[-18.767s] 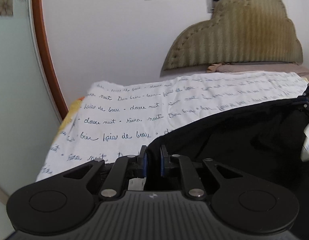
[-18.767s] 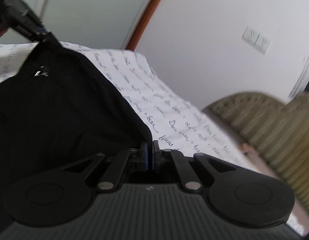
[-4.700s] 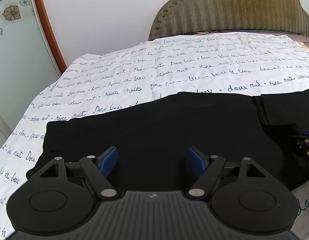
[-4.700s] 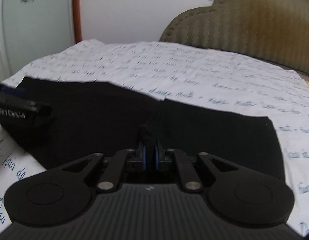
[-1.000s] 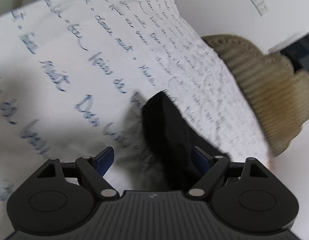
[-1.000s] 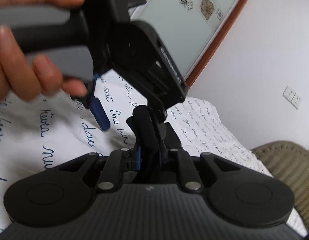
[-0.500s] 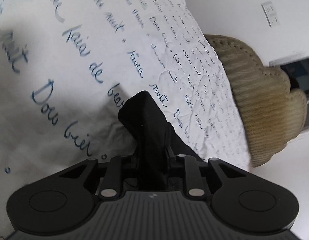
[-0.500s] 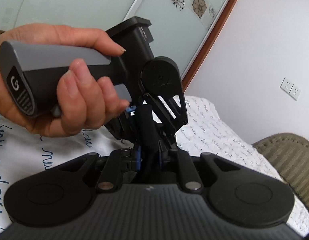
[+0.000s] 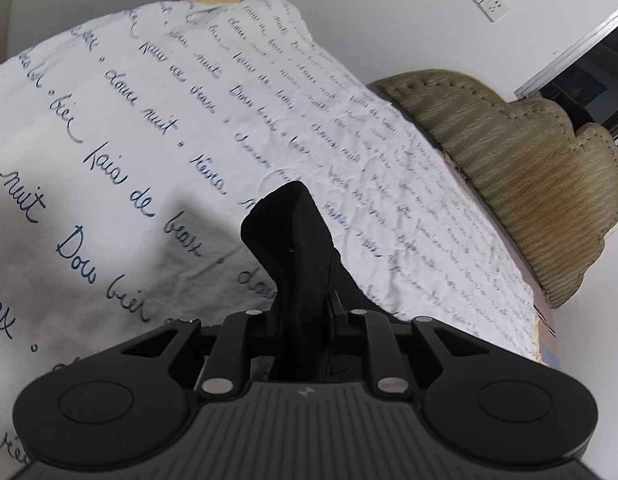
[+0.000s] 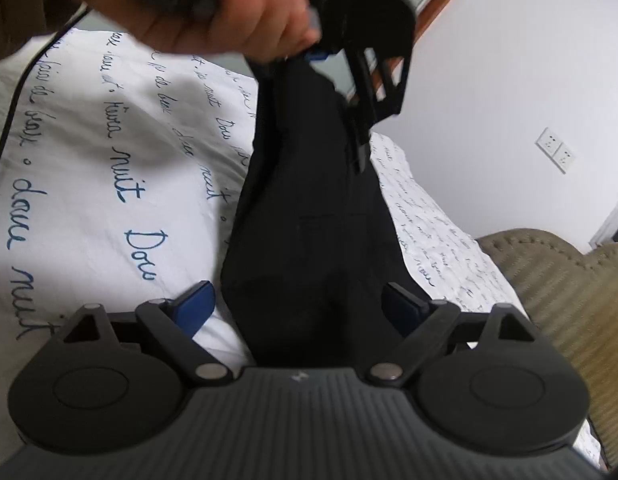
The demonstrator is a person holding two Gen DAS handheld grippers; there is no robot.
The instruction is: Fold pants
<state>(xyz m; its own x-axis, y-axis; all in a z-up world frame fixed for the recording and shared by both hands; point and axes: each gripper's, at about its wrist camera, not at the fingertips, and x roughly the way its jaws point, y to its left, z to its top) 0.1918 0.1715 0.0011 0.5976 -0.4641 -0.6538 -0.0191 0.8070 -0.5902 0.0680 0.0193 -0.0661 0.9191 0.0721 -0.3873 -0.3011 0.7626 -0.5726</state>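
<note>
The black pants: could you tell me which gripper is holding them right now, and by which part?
The left gripper is shut on a bunched fold of the black pants; which part cannot be told. The right gripper is open, holding nothing.

The black pants are bunched into a thick folded bundle, held up off the bed at one end, hanging in a long drape; a rounded fold sticks up.
</note>
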